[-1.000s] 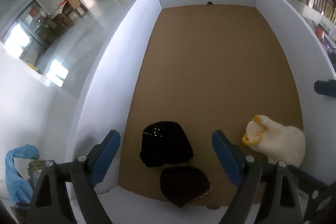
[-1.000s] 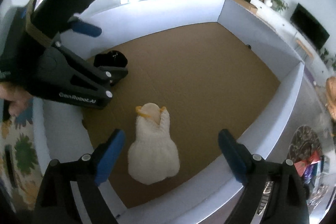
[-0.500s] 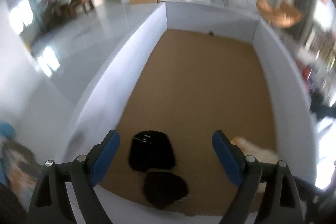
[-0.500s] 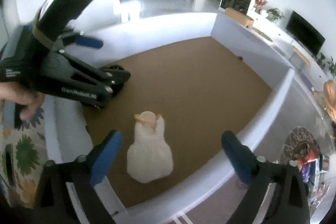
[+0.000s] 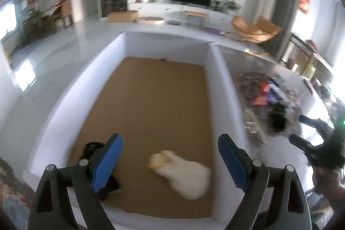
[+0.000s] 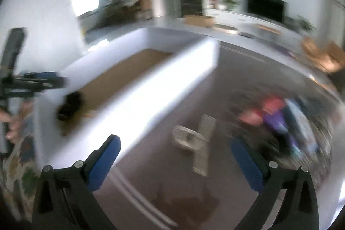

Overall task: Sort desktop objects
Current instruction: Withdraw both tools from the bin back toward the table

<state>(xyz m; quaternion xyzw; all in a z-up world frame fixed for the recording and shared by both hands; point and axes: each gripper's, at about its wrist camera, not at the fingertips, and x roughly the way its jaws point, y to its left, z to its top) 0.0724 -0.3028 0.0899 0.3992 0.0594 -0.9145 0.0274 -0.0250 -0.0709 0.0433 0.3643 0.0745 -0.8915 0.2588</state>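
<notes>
We are holding the right hand-held gripper (image 6: 175, 162) spread wide with nothing between its blue pads; its jaws have just been opening further. It is pointing past the outside of the white-walled tray (image 6: 151, 87), down at the dark floor, where a heap of mixed coloured things (image 6: 278, 120) is lying ahead and to its right, too blurred for us to name any of them. A pale slatted item (image 6: 194, 141) is lying just ahead between the pads. We judge that heap to be the next source, and the right hand is clearly the nearer one; in the left wrist view it is showing well off to the right of the tray.

The left hand-held gripper (image 5: 170, 162) is also spread and empty, hovering above the tray's near end. The white knitted piece (image 5: 185, 174) is lying on the brown cardboard floor just ahead of it and slightly right, its long axis running diagonally, its yellow-trimmed opening facing left. It is looking soft and limp. Two black knitted pieces (image 5: 92, 148) are lying near the left wall, partly hidden behind the left pad.
</notes>
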